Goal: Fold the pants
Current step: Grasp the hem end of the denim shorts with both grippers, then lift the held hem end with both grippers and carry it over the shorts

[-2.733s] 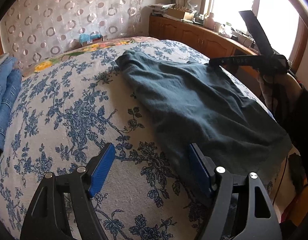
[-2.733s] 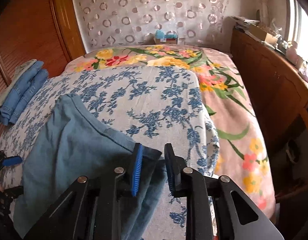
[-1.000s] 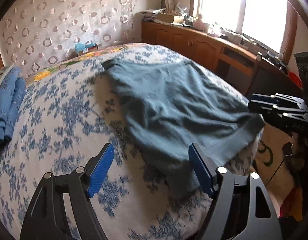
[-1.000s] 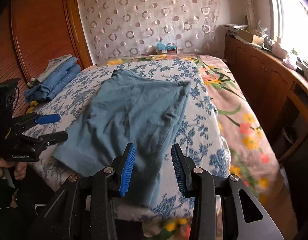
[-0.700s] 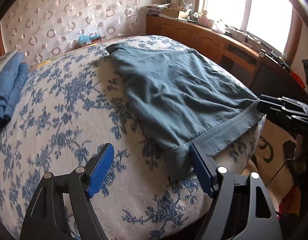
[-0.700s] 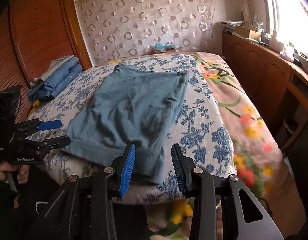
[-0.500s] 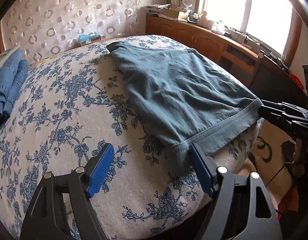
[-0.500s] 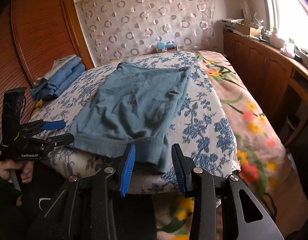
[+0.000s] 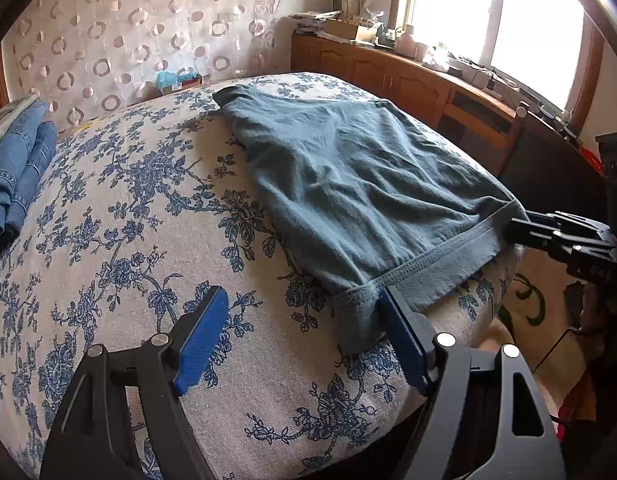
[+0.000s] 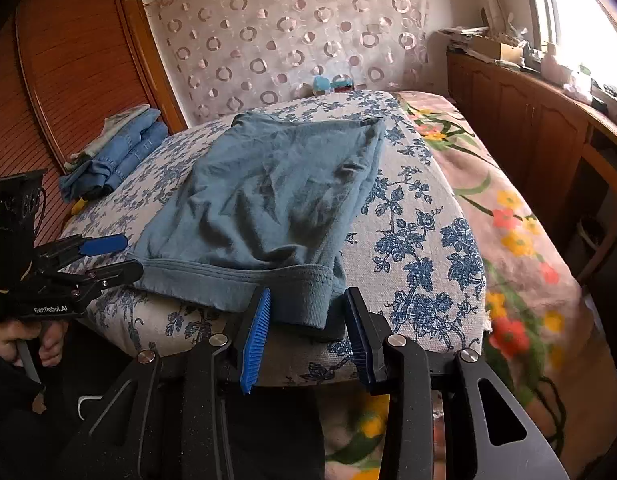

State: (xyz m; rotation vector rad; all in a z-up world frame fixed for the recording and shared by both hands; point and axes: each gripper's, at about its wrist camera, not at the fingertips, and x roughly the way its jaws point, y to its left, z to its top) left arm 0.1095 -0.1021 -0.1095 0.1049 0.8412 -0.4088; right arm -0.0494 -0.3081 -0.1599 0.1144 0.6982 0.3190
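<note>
Blue-grey pants (image 9: pixel 348 184) lie folded flat on a cushion with a blue flower print (image 9: pixel 128 240), their hem band along the near edge. My left gripper (image 9: pixel 302 336) is open. The hem's left corner hangs just inside its right finger, and no pad presses on it. My right gripper (image 10: pixel 306 336) stands part-way open around the hem's right corner (image 10: pixel 312 304), which droops between its blue pads without being pinched. In the right wrist view the left gripper (image 10: pixel 130 256) sits at the hem's left end. In the left wrist view the right gripper (image 9: pixel 516 226) sits at the hem's right end.
Folded jeans (image 9: pixel 16 176) are stacked at the cushion's far left, beside a wooden wall panel (image 10: pixel 68 60). A pink flowered bedspread (image 10: pixel 508 220) lies to the right, with a cluttered wooden cabinet (image 9: pixel 408 80) under the window. A hand (image 10: pixel 24 340) holds the left gripper.
Both grippers came back from farther up the pants to the near hem, one at each corner. Over the last half second they have barely moved.
</note>
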